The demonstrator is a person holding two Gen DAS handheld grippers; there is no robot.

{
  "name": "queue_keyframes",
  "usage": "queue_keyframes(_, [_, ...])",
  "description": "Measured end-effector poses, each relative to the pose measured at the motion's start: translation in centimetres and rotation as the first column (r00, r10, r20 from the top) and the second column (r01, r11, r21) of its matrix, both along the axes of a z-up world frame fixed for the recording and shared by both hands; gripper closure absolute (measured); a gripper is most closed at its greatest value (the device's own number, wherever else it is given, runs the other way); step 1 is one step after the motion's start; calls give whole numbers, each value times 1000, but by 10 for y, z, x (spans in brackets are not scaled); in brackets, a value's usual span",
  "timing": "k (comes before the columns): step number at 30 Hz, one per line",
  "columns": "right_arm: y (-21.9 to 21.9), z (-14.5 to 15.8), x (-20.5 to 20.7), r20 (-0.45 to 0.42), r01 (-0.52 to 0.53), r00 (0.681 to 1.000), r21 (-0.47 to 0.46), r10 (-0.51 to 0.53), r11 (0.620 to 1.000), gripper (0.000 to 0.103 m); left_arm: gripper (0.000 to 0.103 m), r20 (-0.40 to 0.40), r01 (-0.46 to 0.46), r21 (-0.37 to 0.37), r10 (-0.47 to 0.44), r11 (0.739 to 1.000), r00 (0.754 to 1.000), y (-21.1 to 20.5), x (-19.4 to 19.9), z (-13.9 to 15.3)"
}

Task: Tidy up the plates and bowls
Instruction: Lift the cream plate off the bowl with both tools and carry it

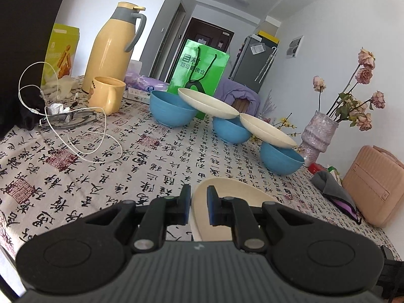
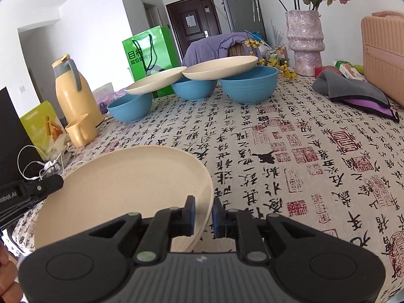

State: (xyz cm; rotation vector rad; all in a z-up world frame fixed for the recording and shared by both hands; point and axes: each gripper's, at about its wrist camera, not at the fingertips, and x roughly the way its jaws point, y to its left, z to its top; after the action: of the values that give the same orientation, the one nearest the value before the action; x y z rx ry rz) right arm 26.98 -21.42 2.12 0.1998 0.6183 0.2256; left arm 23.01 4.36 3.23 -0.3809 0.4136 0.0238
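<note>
A cream plate [image 2: 121, 189] sits near the table's front, its right rim between the narrow jaws of my right gripper [image 2: 204, 213]. My left gripper [image 1: 198, 205] straddles the same plate's [image 1: 227, 197] left rim with a small gap. Whether either pair of pads presses the rim is unclear. Three blue bowls [image 1: 173, 108] [image 1: 231, 128] [image 1: 281, 157] stand in a row at the back. Two cream plates [image 1: 207, 103] [image 1: 267, 131] rest tilted across their rims. The row also shows in the right wrist view: bowls [image 2: 130, 107] [image 2: 248, 83], plates [image 2: 156, 79] [image 2: 222, 67].
A yellow thermos [image 1: 111, 48], yellow mug [image 1: 107, 93], glasses [image 1: 65, 120] and white cable [image 1: 83, 136] lie left. A green bag [image 1: 199, 70] stands behind the bowls. A vase [image 1: 317, 136], grey cloth [image 1: 333, 189] and pink case [image 1: 376, 189] are right.
</note>
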Motion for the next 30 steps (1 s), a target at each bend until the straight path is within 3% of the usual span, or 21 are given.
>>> queue_keyframes(14, [86,-16,37,-30,-105,994,-55,103,993,88,90,-18,-100,29,100,995,995,74,15,-20])
queue_keyframes(18, [113,-18,49,-22,-130,992,-83,128,988,88,90,-40,-114,-9,113,993,993,100,26,-28])
queue_keyframes(26, [134,-18,65,3,-134,991,-129,135,983,85,90,-60,-102,-28,100,994,993,115,39,-41])
queue_keyframes(30, [137,-19,66,7,-143,989,-130,145,981,77,87,-70,-91,-49,88,995,994,116,42,-44])
